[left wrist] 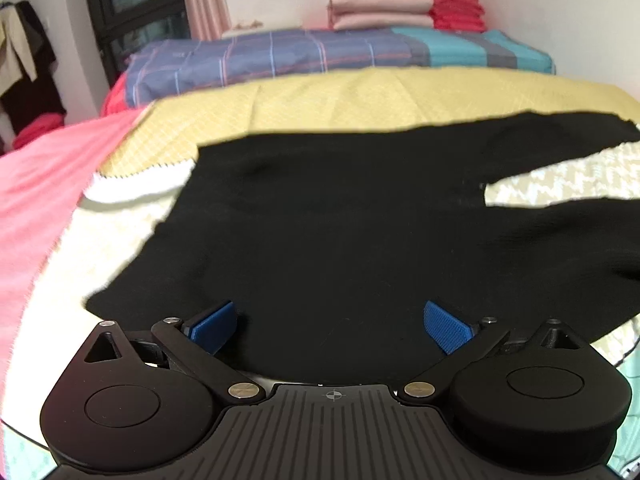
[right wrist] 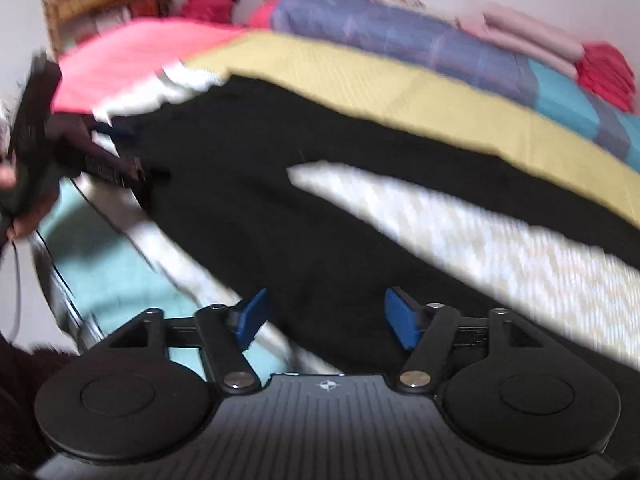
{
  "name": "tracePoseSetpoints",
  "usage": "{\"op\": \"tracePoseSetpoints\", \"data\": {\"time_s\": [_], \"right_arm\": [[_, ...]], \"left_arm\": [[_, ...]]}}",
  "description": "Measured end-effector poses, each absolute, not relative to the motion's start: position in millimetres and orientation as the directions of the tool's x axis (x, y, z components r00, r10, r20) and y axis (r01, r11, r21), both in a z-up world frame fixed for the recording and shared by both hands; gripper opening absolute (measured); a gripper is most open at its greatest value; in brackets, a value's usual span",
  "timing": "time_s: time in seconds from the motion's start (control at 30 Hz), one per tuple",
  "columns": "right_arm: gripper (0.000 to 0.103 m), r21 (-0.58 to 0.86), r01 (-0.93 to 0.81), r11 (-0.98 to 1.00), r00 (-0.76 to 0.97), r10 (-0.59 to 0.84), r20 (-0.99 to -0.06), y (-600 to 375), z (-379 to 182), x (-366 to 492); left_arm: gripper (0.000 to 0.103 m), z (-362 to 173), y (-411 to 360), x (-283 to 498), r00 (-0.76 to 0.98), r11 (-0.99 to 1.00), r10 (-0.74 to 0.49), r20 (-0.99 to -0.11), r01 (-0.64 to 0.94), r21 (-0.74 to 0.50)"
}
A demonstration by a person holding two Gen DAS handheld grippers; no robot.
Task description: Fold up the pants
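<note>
Pants: the black pants (left wrist: 340, 220) lie spread flat on the bed, on the pale patterned cover (left wrist: 560, 176) near its front edge, with the yellow blanket (left wrist: 360, 100) just behind them.
Layout: the waist end lies toward the bed's left side by the pink sheet (left wrist: 48, 184); the two legs run off to the right, splayed in a V with pale cover showing between them.
Long axis: roughly along the front edge of the bed, left to right.
Left gripper: the left gripper (left wrist: 328, 328) hovers over the waist end, its blue pads spread wide with nothing pinched; black cloth lies beneath and ahead of them.
Right gripper: the right gripper (right wrist: 326, 318) hangs over the near leg, jaws apart and empty; its view is motion-blurred.
Key relation: each gripper sits over its own end, left nearer the waist, right nearer the near leg, so bringing one leg over the other looks like the first fold.
Fold state: judged not yet begun; the legs lie apart.
Background: folded bedding (left wrist: 380, 8) is stacked at the far edge against the wall.
</note>
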State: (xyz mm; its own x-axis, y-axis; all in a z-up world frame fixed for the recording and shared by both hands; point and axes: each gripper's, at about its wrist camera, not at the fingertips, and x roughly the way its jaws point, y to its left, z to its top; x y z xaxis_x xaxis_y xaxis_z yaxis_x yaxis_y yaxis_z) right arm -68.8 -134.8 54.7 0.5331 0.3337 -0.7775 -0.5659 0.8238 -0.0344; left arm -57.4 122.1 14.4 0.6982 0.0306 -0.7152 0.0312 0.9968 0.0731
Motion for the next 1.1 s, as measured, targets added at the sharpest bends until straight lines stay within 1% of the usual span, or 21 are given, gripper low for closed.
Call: {"op": "tracePoseSetpoints", "data": {"time_s": [0.1, 0.13, 0.2, 0.23, 0.27, 0.3, 0.37, 0.43, 0.5, 0.57, 0.6, 0.67, 0.73, 0.83, 0.87, 0.9, 0.93, 0.97, 1.03, 1.1], "right_arm": [[0.073, -0.07, -0.619, 0.782, 0.578, 0.393, -0.715, -102.4, 70.6, -53.0], [0.072, -0.066, -0.636, 0.769, 0.583, 0.422, -0.695, -91.7, 75.6, -45.0], [0.07, -0.029, -0.667, 0.744, 0.568, 0.483, -0.666, -67.8, 82.8, -22.6], [0.069, -0.008, -0.684, 0.729, 0.55, 0.509, -0.662, -56.4, 84.1, -6.3], [0.064, 0.007, -0.705, 0.709, 0.527, 0.53, -0.665, -42.4, 83.8, 8.0], [0.06, 0.01, -0.723, 0.691, 0.507, 0.541, -0.671, -25.3, 82.1, 20.3], [0.041, 0.01, -0.762, 0.647, 0.452, 0.544, -0.707, 11.4, 71.6, 45.0], [0.035, 0.041, -0.797, 0.603, 0.372, 0.543, -0.753, 49.4, 57.3, 67.1], [0.034, 0.095, -0.822, 0.562, 0.275, 0.536, -0.798, 85.3, 33.5, 88.8], [0.034, 0.112, -0.846, 0.521, 0.207, 0.514, -0.833, 119.9, 6.7, 104.5], [0.034, 0.103, -0.85, 0.517, 0.201, 0.499, -0.843, 134.3, -2.9, 107.0], [0.025, 0.069, -0.863, 0.5, 0.212, 0.483, -0.85, 162.2, -21.5, 108.1], [0.022, 0.08, -0.849, 0.522, 0.251, 0.532, -0.809, 178.3, -27.9, 113.6], [0.022, 0.119, -0.825, 0.552, 0.268, 0.568, -0.778, 184.0, -31.6, 121.7], [0.022, 0.125, -0.829, 0.545, 0.251, 0.563, -0.787, 179.3, -28.1, 121.9], [0.025, 0.129, -0.835, 0.534, 0.237, 0.562, -0.792, 171.2, -21.2, 122.1], [0.034, 0.137, -0.839, 0.526, 0.231, 0.573, -0.786, 160.5, -13.2, 124.1], [0.044, 0.147, -0.831, 0.536, 0.24, 0.585, -0.774, 149.5, -6.0, 129.1], [0.054, 0.178, -0.776, 0.605, 0.293, 0.596, -0.748, 133.4, 2.3, 148.9], [0.049, 0.173, -0.713, 0.679, 0.339, 0.55, -0.763, 135.8, -4.1, 171.0]], "left_arm": [[0.103, 20.5, 128.4, -52.4, 0.737, 0.995, 0.08, -0.671, -0.014, 0.103], [0.103, 16.7, 131.7, -46.8, 0.731, 0.993, 0.104, -0.674, -0.036, 0.114], [0.103, 1.5, 142.1, -32.4, 0.659, 0.989, 0.148, -0.738, -0.091, 0.117], [0.103, -5.4, 150.5, -31.6, 0.644, 0.991, 0.131, -0.754, -0.105, 0.082], [0.103, -4.7, 158.2, -37.6, 0.67, 0.994, 0.097, -0.736, -0.107, 0.034], [0.103, -3.2, 162.3, -41.9, 0.674, 0.994, 0.084, -0.734, -0.103, 0.02], [0.103, -3.1, 167.5, -49.6, 0.684, 0.995, 0.074, -0.726, -0.104, 0.004], [0.103, -5.1, 168.8, -55.2, 0.696, 0.995, 0.068, -0.715, -0.103, -0.005], [0.103, -6.6, 167.2, -58.3, 0.703, 0.995, 0.075, -0.707, -0.1, 0.006], [0.103, -6.7, 167.0, -58.8, 0.705, 0.995, 0.072, -0.706, -0.102, 0.0], [0.103, -6.1, 166.8, -57.7, 0.705, 0.995, 0.067, -0.706, -0.101, -0.006], [0.103, -5.7, 171.5, -59.6, 0.706, 0.995, 0.057, -0.706, -0.098, -0.017], [0.103, -6.5, 172.6, -59.9, 0.709, 0.996, 0.055, -0.703, -0.093, -0.016], [0.103, -7.5, 171.9, -58.7, 0.71, 0.996, 0.057, -0.702, -0.086, -0.006], [0.103, -7.2, 172.1, -59.1, 0.709, 0.997, 0.054, -0.704, -0.083, -0.006], [0.103, -7.1, 173.2, -60.2, 0.71, 0.997, 0.047, -0.702, -0.077, -0.011], [0.103, -7.4, 174.5, -61.8, 0.714, 0.997, 0.038, -0.699, -0.071, -0.018], [0.103, -7.8, 175.8, -63.6, 0.718, 0.998, 0.031, -0.696, -0.064, -0.022], [0.103, -8.1, 176.8, -64.7, 0.721, 0.998, 0.022, -0.693, -0.054, -0.025], [0.103, -8.3, 176.7, -62.8, 0.718, 0.998, 0.022, -0.696, -0.051, -0.021]]}}
